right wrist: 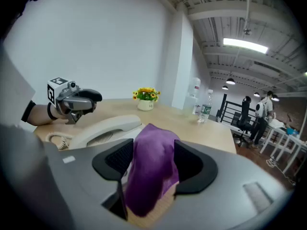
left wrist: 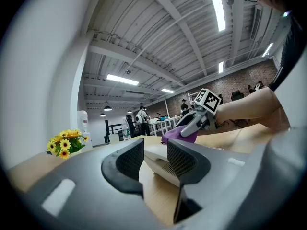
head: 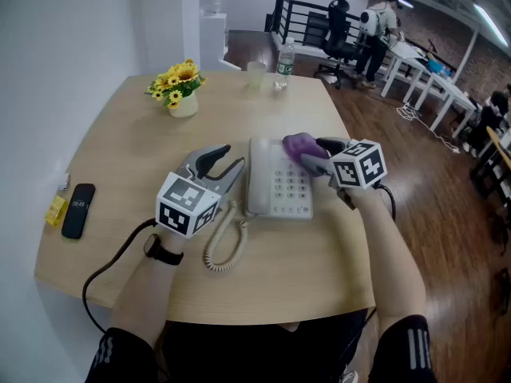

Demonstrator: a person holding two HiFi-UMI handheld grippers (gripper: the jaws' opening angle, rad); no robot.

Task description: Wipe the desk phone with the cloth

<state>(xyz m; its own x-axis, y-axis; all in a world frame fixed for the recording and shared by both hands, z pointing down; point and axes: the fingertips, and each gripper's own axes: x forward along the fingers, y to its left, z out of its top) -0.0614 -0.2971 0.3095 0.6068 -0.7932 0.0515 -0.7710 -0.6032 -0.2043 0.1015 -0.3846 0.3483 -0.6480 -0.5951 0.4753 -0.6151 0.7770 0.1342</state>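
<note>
A pale desk phone (head: 278,183) lies in the middle of the wooden table, handset along its left side. My right gripper (head: 313,154) is shut on a purple cloth (head: 299,145) that rests on the phone's far right corner. In the right gripper view the cloth (right wrist: 152,169) fills the gap between the jaws and hangs down in front of them. My left gripper (head: 226,158) stands open just left of the handset with nothing between its jaws. In the left gripper view the handset (left wrist: 154,153) shows beyond the gap.
The phone's coiled cord (head: 226,246) curls toward the table's front edge. A pot of yellow flowers (head: 180,86), a cup (head: 255,73) and a water bottle (head: 284,62) stand at the far side. A black device (head: 78,210) and a yellow item (head: 56,209) lie at the left edge.
</note>
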